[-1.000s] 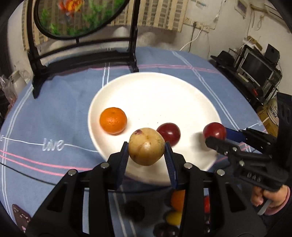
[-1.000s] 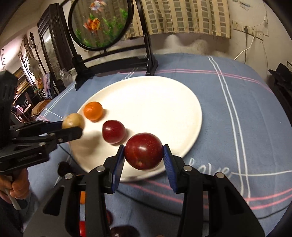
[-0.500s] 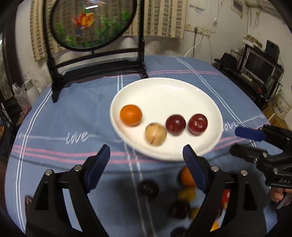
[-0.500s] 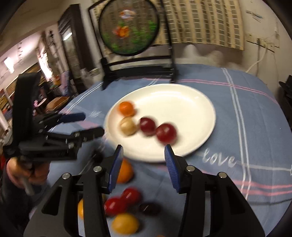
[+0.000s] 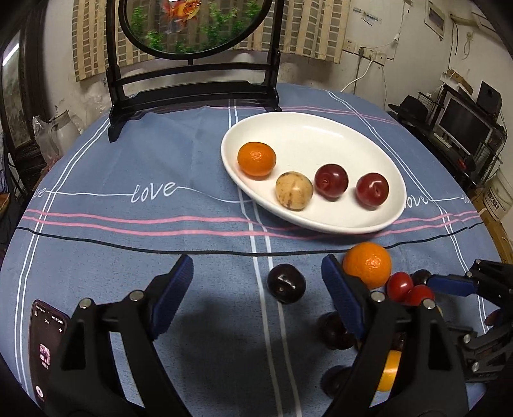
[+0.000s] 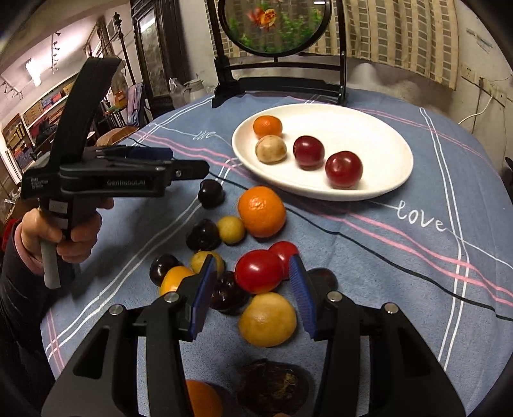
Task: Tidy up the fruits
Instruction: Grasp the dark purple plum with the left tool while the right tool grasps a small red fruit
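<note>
A white plate holds a mandarin, a tan fruit and two red plums. Loose fruit lies on the cloth in front of it: a big orange, dark plums, yellow fruits and red tomatoes. My left gripper is open and empty, above the dark plum. My right gripper is open and empty, with a red tomato between its fingers.
A blue "love" tablecloth covers the round table. A black-framed goldfish screen stands at the back. A phone lies at the near left. A white kettle stands off the table's left edge.
Both grippers let go of their fruit, the tan fruit and a red plum, onto the plate, opened, and drew back to the loose fruit pile.
</note>
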